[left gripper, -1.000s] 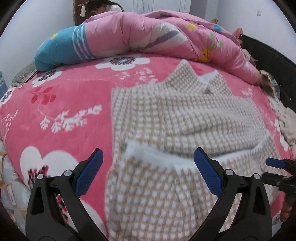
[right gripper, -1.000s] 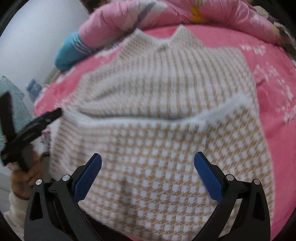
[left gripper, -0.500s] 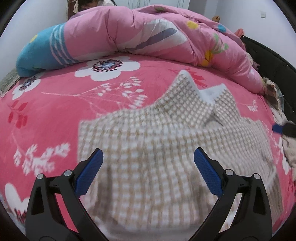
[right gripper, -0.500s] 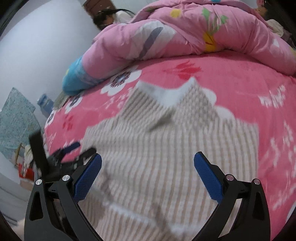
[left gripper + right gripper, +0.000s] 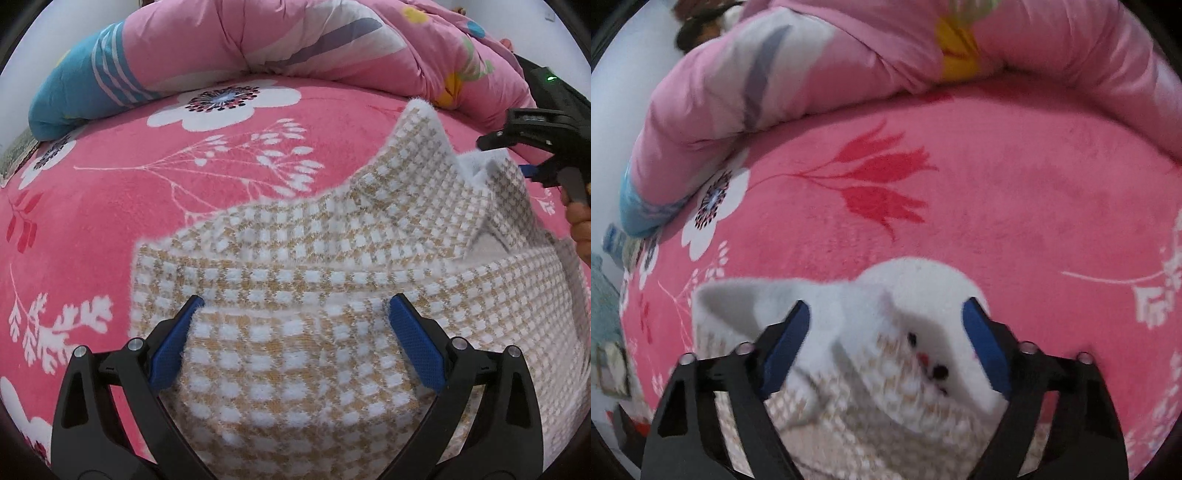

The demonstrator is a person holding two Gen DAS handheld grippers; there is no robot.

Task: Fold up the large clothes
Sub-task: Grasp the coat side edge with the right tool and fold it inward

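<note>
Fuzzy tan-and-white checked garment [image 5: 314,288] lies on pink floral blanket [image 5: 155,206], lower part folded up over body, white fleecy lining showing at pointed collar. My left gripper [image 5: 295,339] spread wide over folded edge, pads not pressing cloth. My right gripper [image 5: 886,343] at collar, jaws closing, white lining with small embroidered face between them, not yet pinched. Pink quilt [image 5: 295,40] heaped behind.
</note>
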